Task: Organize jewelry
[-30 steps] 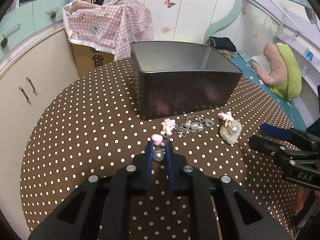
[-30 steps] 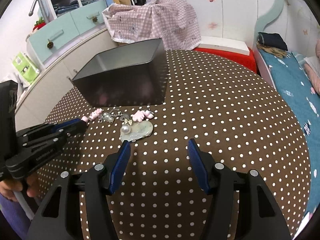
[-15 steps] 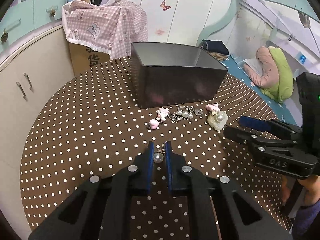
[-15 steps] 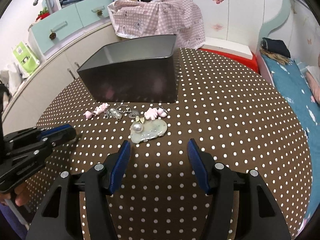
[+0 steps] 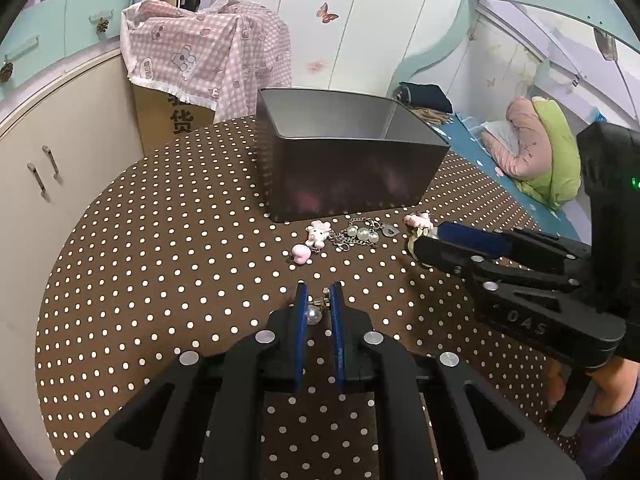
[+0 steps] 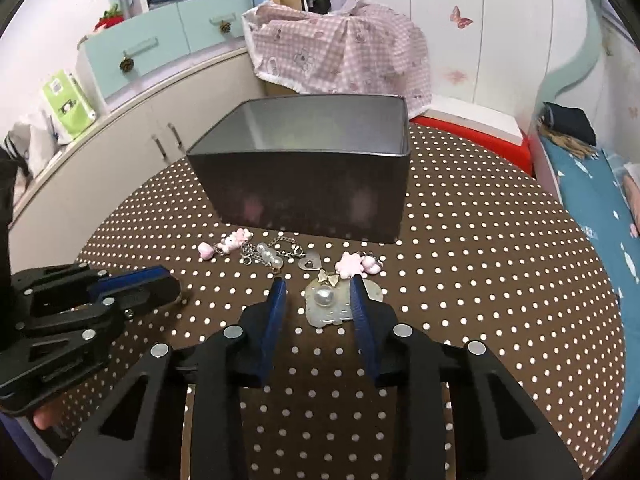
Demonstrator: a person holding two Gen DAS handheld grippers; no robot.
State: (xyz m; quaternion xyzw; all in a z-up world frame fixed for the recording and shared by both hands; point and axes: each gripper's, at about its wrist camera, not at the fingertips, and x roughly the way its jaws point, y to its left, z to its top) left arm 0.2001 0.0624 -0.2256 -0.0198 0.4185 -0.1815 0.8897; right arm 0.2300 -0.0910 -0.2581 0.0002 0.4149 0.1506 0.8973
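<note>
My left gripper (image 5: 318,296) is shut on a pearl earring (image 5: 313,314), held above the polka-dot table. Ahead stands the dark metal box (image 5: 344,160), open on top. In front of it lie a pink heart charm (image 5: 301,254), a pink kitty charm (image 5: 318,233) and a pearl chain bracelet (image 5: 362,235). My right gripper (image 6: 319,288) is open, its fingers on either side of a pale jade pendant with a pearl (image 6: 326,302). A pink flower charm (image 6: 350,266) and a heart tag (image 6: 310,261) lie just beyond it.
The round table (image 6: 500,280) has a brown dotted cloth. White cabinets (image 5: 48,168) stand to the left, a cardboard box under a pink checked cloth (image 5: 200,60) behind, a bed (image 5: 532,152) to the right. The left gripper shows in the right wrist view (image 6: 132,284).
My left gripper has drawn back from the jewelry with the pearl earring in it. My right gripper has moved forward over the jade pendant and narrowed its opening.
</note>
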